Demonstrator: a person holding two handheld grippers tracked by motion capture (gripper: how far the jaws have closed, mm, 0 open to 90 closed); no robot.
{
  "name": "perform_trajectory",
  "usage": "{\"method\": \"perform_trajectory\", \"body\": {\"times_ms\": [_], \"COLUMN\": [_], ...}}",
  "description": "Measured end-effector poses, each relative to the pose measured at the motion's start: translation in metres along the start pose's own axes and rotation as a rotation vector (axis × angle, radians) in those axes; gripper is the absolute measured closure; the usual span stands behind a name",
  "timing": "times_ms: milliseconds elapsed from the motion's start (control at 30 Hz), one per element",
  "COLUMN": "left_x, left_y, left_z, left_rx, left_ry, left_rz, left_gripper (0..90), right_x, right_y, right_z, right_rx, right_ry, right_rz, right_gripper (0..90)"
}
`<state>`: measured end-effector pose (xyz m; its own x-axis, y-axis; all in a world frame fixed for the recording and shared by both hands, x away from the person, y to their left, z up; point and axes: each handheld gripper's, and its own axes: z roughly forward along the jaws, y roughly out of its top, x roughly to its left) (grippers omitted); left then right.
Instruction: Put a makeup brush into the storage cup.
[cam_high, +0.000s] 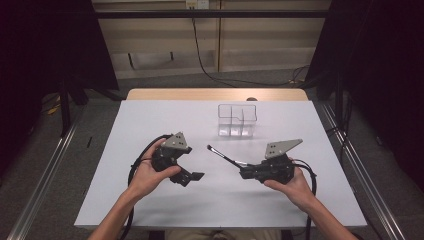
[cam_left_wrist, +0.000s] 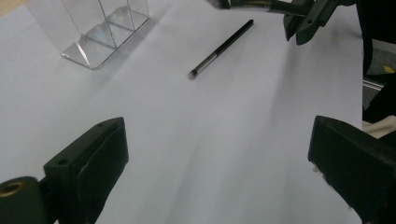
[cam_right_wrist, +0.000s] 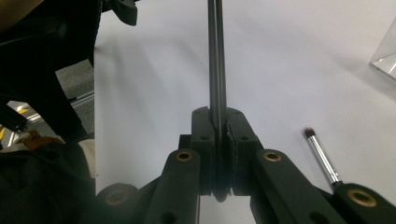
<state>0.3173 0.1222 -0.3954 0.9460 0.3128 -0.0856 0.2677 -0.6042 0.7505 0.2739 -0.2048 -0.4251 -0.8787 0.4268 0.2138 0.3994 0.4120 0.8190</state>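
Observation:
My right gripper (cam_right_wrist: 218, 116) is shut on a thin dark makeup brush (cam_right_wrist: 216, 56), which sticks straight out from its jaws. From above, that brush (cam_high: 222, 155) points up and left from the right gripper (cam_high: 244, 171), just over the white table. A second brush (cam_left_wrist: 222, 49) with a silver ferrule lies flat on the table beside the right gripper; it is also in the right gripper view (cam_right_wrist: 322, 161). My left gripper (cam_high: 191, 178) rests at centre left, open, with bare table between its jaws (cam_left_wrist: 217, 140).
A clear plastic organiser with several compartments (cam_high: 237, 120) stands toward the back of the white table (cam_high: 150, 200); its corner is in the left gripper view (cam_left_wrist: 100, 32). Metal rails run along both sides of the table. A black cable trails from each gripper.

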Motion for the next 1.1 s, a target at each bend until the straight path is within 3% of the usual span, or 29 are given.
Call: {"method": "perform_trajectory", "body": {"times_ms": [167, 600, 767, 833, 933, 1000, 1100], "left_x": [0.0, -0.0007, -0.0022, -0.0033, -0.0048, -0.0051, -0.006], "left_y": [-0.0001, -0.001, -0.0011, -0.0014, -0.001, -0.001, -0.001], "left_z": [0.0006, 0.0034, 0.0049, 0.0063, 0.0079, 0.008, 0.009], "left_rx": [-0.006, -0.018, -0.025, -0.052, -0.077, -0.096, -0.157], "left_ry": [-0.003, 0.001, -0.002, -0.014, -0.003, -0.019, -0.005], "left_rz": [-0.005, -0.011, -0.011, -0.031, -0.032, -0.037, -0.05], "left_gripper": [4.7, 4.7, 4.7, 4.7, 4.7, 4.7, 4.7], "right_x": [0.0017, 0.0, 0.0013, 0.0004, 0.0, 0.0, 0.0003], "right_y": [0.0003, -0.0011, -0.0001, -0.0001, -0.0003, 0.0001, 0.0003], "right_z": [0.0001, -0.0065, -0.0074, -0.0073, -0.0071, -0.0071, -0.0066], "right_rx": [-0.037, -0.212, -0.236, -0.235, -0.244, -0.25, -0.254], "right_ry": [-0.024, -0.048, -0.045, -0.038, -0.038, -0.04, -0.039], "right_rz": [-0.018, -0.013, -0.022, -0.007, -0.006, -0.008, -0.013], "right_gripper": [84.0, 84.1, 84.1, 84.1, 84.1, 84.1, 84.1]}}
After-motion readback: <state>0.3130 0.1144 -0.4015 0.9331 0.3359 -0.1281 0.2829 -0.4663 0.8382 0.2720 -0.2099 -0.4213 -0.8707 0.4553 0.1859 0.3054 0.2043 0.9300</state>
